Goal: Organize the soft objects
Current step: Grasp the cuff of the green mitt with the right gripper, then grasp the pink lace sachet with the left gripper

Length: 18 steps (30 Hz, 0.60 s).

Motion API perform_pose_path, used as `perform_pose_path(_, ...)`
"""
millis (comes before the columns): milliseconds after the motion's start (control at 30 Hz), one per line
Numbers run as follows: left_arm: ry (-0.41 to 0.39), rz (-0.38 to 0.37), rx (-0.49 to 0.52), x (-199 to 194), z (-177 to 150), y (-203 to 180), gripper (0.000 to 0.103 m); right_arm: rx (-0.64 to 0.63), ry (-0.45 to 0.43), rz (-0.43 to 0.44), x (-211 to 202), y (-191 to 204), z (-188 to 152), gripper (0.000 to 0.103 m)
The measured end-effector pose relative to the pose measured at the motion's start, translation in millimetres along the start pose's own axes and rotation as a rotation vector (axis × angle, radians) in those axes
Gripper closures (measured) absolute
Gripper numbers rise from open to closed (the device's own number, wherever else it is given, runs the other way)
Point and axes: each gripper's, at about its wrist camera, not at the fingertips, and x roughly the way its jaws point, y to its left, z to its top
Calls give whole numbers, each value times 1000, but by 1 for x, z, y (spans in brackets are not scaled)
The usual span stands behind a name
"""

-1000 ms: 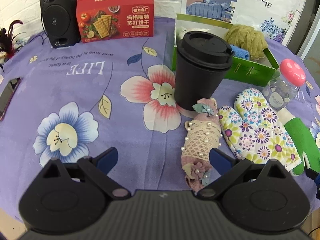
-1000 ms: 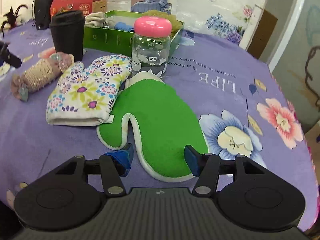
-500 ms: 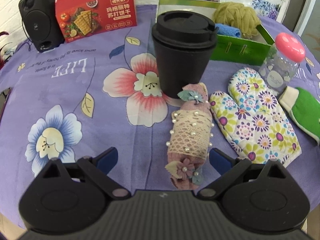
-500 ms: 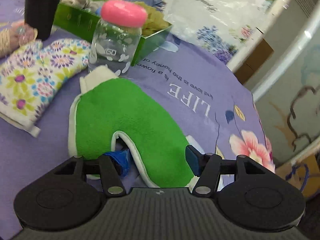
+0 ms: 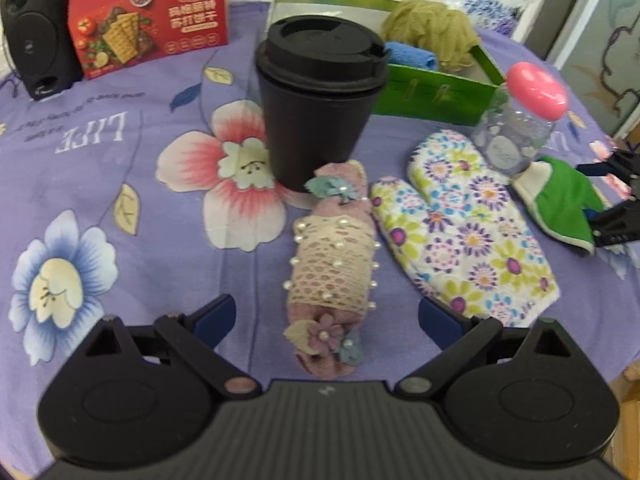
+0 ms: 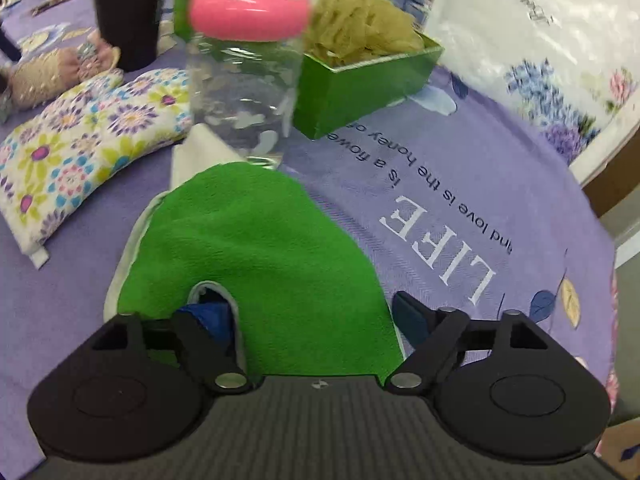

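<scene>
The green mitt (image 6: 256, 256) is laid flat on the purple flowered tablecloth (image 6: 460, 184), its white cuff touching the base of a clear jar with a pink lid (image 6: 248, 68) at twelve o'clock from it. The floral oven mitt (image 5: 460, 224) is seen at ten o'clock from the green one, and the rolled pink lace cloth (image 5: 332, 256) just beside that, its far end against a black lidded cup (image 5: 320, 92). At one o'clock from the jar a green box (image 6: 360, 84) is set, in which an olive mesh sponge (image 6: 360, 20) and a blue cloth (image 5: 412, 56) are held.

The table is covered wholly by the cloth, printed with large flowers and the word LIFE. At its far edge a red cracker box (image 5: 148, 20) and a black speaker (image 5: 32, 36) are stood, with a white flowered bag (image 6: 540, 32) propped at the right.

The right gripper (image 6: 308, 320) is being opened over the green mitt: its jaws are spread wide, one blue pad in the notch beside the thumb, the other at the mitt's outer edge, no grip being shown. The left gripper (image 5: 326, 316) is held wide apart astride the near end of the lace cloth, untouched by either pad.
</scene>
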Motion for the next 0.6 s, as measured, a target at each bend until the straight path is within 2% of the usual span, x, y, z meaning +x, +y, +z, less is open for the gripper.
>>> perform_pose_path(67,9,0,-9,5,3,0,5,64,6,51,8,-14,0,23)
perform_pose_path(167,39,35,-10,22,10,-4,5,208,16,167,20,-36,-8,16)
perform_pose_path(200,50,35,-9,28,12,-5,5,221,-3,196,22,-40,-11,16)
perform_pose_path(267,66,25,-3,36,15,-9,5,161,-29,207,23,-38,-12,14)
perform_pose_path(467,88,34,15,52,17,-17,5,146,-55,235,29,-40,-13,12)
perform_pose_path(567,85,56,22,55,16,-19,5,137,-47,216,31,-41,-9,13)
perform_pose_path(600,78,61,24,55,15,-19,11,147,-38,207,33,-40,-7,14)
